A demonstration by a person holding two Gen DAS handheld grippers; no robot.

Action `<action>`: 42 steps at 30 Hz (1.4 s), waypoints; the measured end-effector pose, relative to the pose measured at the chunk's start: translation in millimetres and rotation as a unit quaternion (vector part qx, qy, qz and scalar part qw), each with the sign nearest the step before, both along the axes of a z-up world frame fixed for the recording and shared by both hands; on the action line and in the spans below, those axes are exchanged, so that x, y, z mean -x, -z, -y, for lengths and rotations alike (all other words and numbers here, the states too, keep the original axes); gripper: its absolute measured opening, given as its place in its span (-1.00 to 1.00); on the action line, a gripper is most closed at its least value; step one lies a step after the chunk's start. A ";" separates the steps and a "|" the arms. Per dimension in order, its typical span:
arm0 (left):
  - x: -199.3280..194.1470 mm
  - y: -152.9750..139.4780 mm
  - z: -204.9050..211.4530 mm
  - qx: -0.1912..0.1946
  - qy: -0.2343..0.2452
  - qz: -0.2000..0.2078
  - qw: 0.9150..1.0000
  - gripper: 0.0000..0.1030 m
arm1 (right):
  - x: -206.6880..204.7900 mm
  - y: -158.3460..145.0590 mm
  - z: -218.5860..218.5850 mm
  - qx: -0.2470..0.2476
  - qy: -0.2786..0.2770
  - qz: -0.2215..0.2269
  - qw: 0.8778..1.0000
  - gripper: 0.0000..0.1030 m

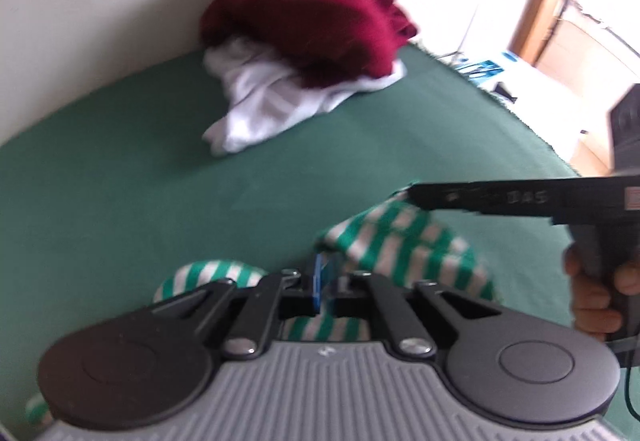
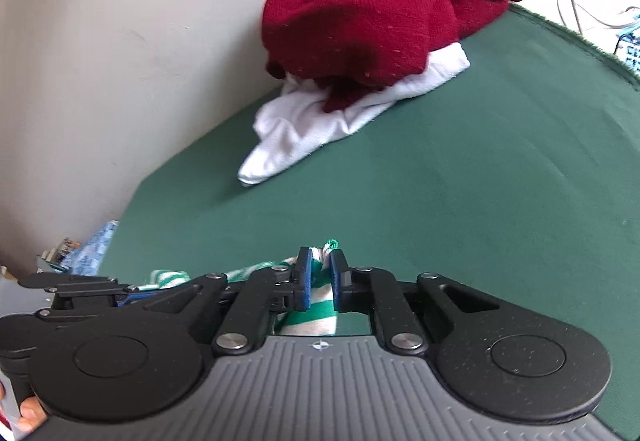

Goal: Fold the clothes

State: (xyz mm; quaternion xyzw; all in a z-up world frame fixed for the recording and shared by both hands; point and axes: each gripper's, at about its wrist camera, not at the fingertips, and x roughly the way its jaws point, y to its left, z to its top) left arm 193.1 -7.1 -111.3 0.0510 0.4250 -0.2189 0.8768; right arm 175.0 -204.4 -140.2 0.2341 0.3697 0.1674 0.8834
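Left tongs (image 1: 326,283) clenched on striped garment (image 1: 404,241), low on green tabletop (image 1: 160,201). Right tongs (image 2: 320,273) grasping same striped cloth; side lettering blurred, "DAS" partly legible. Farther back: red sweater (image 2: 372,13) atop white garment (image 2: 288,137), against wall (image 2: 100,41).

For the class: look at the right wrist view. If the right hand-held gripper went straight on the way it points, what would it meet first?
Past the striped garment in the right hand-held gripper, probably the bare green cover; the white garment lies further along, depth unclear.
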 end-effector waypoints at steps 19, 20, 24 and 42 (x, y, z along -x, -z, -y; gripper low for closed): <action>-10.3 7.2 -24.2 0.052 -0.023 -0.033 0.998 -0.12 | -12.6 -0.7 -27.2 -0.065 -0.106 -0.021 0.992 -0.99; -8.6 7.4 -25.5 0.052 -0.021 -0.033 0.998 -0.12 | -13.3 -2.1 -28.6 -0.062 -0.113 -0.018 0.992 -0.99; 0.0 4.6 -24.2 0.026 -0.014 -0.014 0.999 -0.12 | -14.8 -8.8 -35.1 -0.008 -0.115 0.002 0.993 -0.88; 21.1 -11.2 -17.1 -0.059 0.052 0.044 0.996 0.30 | 5.9 -14.6 -32.1 -0.022 -0.171 0.023 0.985 -0.88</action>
